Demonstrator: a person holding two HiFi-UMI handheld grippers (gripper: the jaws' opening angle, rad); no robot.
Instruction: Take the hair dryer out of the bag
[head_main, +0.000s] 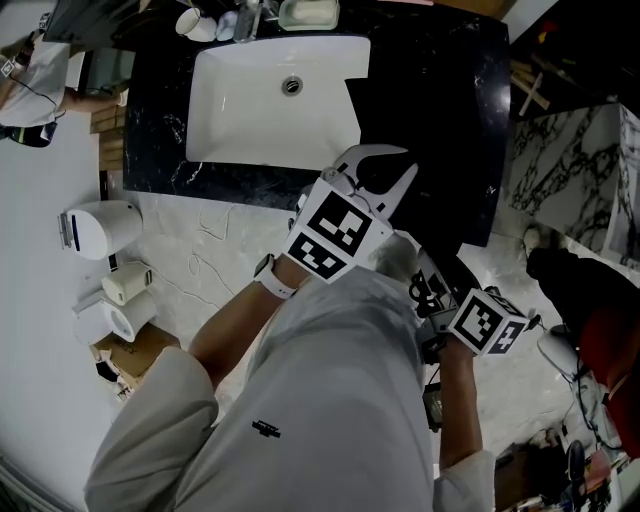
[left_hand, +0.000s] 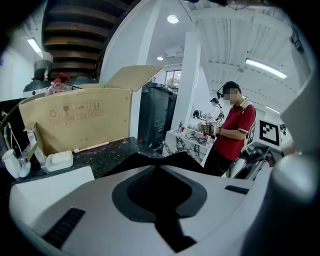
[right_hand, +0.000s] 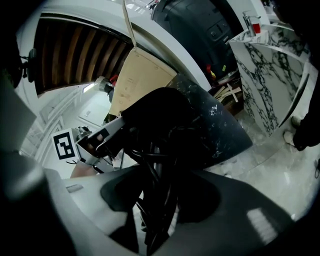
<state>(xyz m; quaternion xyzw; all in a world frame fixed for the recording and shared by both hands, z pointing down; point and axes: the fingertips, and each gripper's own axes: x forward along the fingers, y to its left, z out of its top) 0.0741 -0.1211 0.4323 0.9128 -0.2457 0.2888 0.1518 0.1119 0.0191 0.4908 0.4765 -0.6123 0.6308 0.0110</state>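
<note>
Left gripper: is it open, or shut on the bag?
Shut on the bag. In the left gripper view the left gripper has its jaws nearly together, with a fold of the black fabric pinched between them.

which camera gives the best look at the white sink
The head view: it looks down on the whole sink, basin and drain. The left gripper view catches only a white corner at lower left. The right gripper view shows none of it.
</note>
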